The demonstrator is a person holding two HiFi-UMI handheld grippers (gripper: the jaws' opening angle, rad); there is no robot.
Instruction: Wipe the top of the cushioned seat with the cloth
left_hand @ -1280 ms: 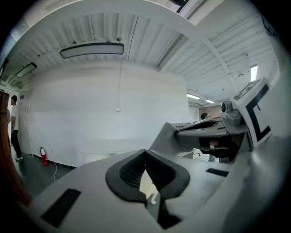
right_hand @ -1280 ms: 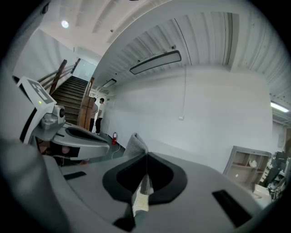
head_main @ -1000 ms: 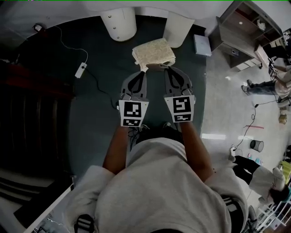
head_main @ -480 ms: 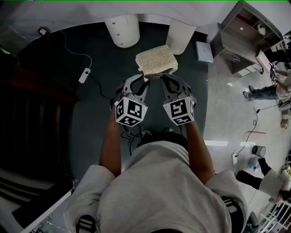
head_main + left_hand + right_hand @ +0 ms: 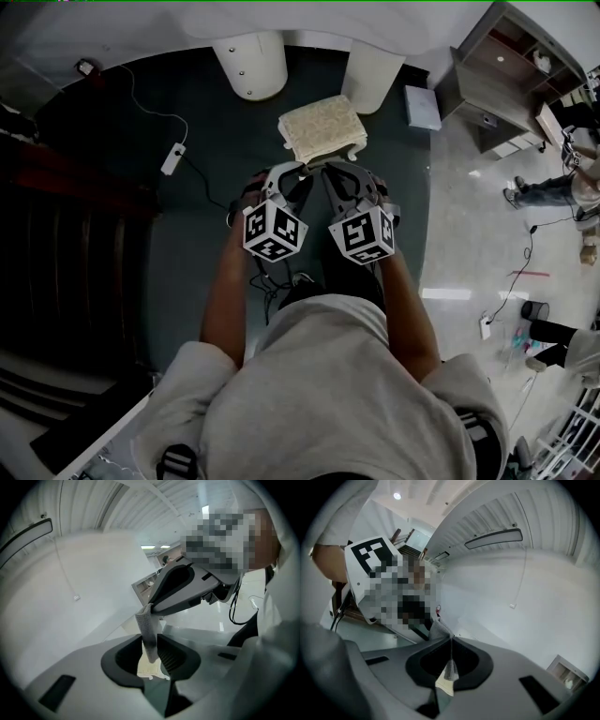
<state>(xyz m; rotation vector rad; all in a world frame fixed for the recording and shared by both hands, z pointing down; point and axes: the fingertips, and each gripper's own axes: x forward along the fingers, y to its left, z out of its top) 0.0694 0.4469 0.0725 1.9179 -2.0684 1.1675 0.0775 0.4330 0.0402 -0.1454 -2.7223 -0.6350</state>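
Left gripper view: the left claw (image 5: pixel 150 638) has just been opening, and the grey cloth (image 5: pixel 146 623) stands loose between its jaws. The right claw (image 5: pixel 451 644) pinches the cloth tight. The seat (image 5: pixel 322 127) is just ahead of both claws. I think the wiping is not done yet.

Both forearms are bare and stretched forward side by side: left forearm (image 5: pixel 225 295), right forearm (image 5: pixel 405 302). The left gripper (image 5: pixel 298 172) and right gripper (image 5: pixel 330 171) point ahead and downward, tips close together. The left jaws have just been opening and now stand slightly apart, with a strip of cloth (image 5: pixel 148 634) loose between them. The right jaws are closed, pinching a thin fold of the cloth.
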